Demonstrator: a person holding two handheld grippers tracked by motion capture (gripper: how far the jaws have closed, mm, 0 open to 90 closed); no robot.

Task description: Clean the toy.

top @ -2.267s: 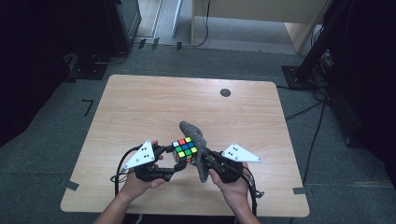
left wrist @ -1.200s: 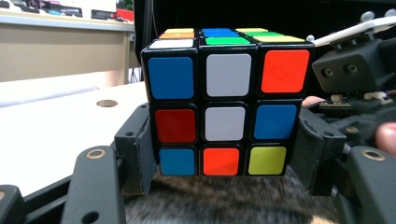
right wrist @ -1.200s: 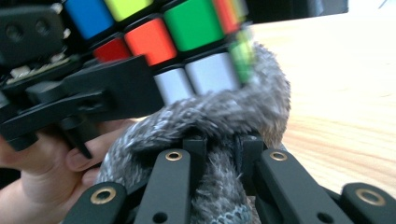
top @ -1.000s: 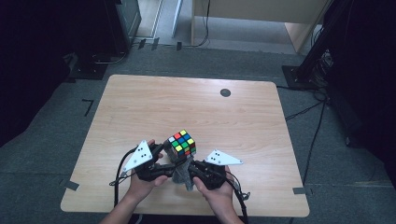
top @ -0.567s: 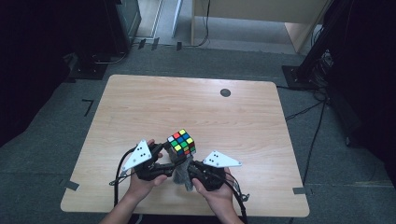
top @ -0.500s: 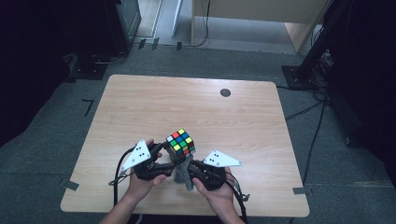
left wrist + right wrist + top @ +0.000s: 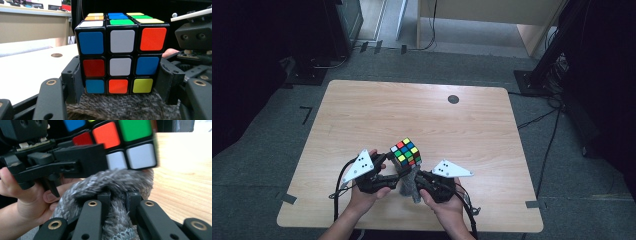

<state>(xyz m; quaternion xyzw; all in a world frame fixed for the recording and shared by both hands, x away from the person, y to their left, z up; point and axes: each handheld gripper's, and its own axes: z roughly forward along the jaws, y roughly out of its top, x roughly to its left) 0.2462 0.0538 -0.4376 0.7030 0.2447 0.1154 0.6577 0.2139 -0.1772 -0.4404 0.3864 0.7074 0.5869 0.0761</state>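
A scrambled Rubik's cube [image 7: 406, 152] is held above the near part of the wooden table [image 7: 412, 110], and my left gripper [image 7: 398, 164] is shut on its lower layer. In the left gripper view the two jaws press the cube [image 7: 121, 52] from both sides, and a grey furry cloth [image 7: 120, 107] lies right under it. My right gripper [image 7: 411, 189] is shut on that cloth [image 7: 407, 184]. In the right gripper view the cloth [image 7: 112, 182] bunches up between my right gripper's [image 7: 117, 197] jaws and touches the underside of the cube [image 7: 125, 142].
A small black round disc [image 7: 453, 99] sits in the table's far right part. The person's hands [image 7: 362, 200] hold both grippers at the near edge. Dark stands and cables [image 7: 557, 75] surround the table on the floor.
The right gripper has moved left and lower with the cloth, which stood up beside the cube before and now sits beneath it. Over the last second almost nothing has moved.
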